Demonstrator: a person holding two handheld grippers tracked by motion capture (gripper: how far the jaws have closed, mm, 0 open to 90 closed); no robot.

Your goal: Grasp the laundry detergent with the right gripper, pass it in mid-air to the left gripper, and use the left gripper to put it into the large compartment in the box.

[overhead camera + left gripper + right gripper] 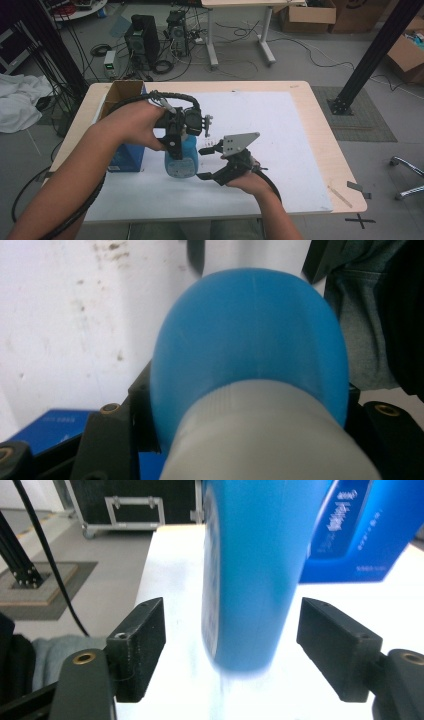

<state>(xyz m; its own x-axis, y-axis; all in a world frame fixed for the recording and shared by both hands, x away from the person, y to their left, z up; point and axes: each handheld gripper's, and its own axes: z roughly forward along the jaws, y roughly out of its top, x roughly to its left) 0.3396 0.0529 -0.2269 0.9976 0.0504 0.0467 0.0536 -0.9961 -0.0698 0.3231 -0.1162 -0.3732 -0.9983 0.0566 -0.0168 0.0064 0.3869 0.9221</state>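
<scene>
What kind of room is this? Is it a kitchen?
Probably not a kitchen. It looks like a lab or workshop: computer towers stand on the floor amid tangled cables, cardboard boxes sit along the back, and a wooden table holds a white board for handling a blue bottle.

High view looking down, tool views close, sharing blue bottle [181, 157]

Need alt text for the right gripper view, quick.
A blue bottle stands between the right gripper's two open black jaws, which do not touch it. It rests on a white table sheet, with a blue box behind.
</scene>
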